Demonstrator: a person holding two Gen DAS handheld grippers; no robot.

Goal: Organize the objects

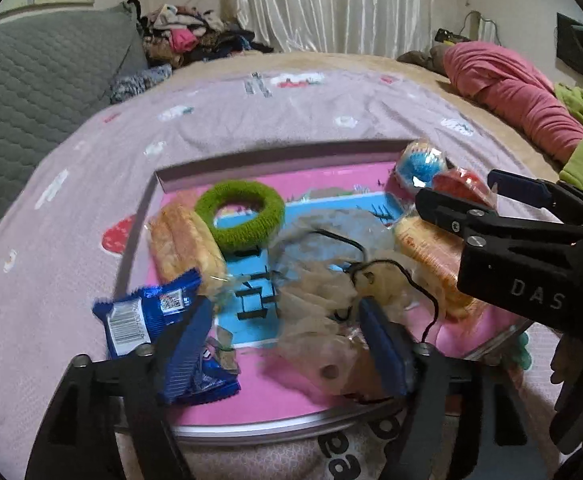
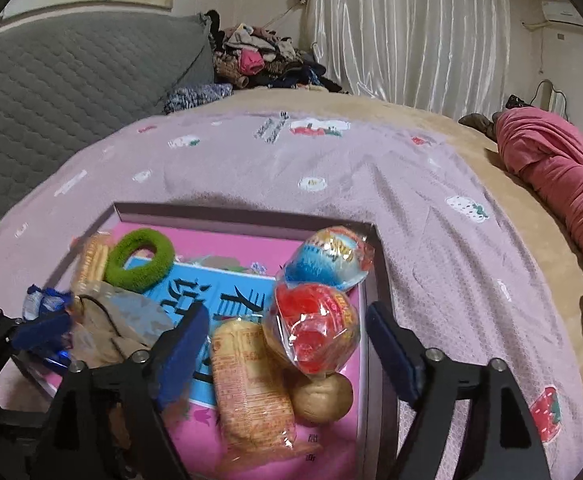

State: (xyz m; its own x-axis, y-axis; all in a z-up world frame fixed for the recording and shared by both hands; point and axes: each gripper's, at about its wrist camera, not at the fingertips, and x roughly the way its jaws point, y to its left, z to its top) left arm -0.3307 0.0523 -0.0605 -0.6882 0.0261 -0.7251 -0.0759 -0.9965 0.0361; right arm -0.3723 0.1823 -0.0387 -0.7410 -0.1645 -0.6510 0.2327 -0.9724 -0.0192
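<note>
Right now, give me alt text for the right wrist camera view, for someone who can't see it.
The open right gripper hovers over a shallow pink tray on a lilac bedspread, with a red wrapped sweet and a packet of biscuits between its blue pads. The tray also holds a blue wrapped sweet, a green hair scrunchie and a walnut.

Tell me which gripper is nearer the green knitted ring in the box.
Left. The left gripper sits at the box's near edge with the green ring straight ahead. The right gripper hangs over the box's right side, the ring off to its far left.
</note>
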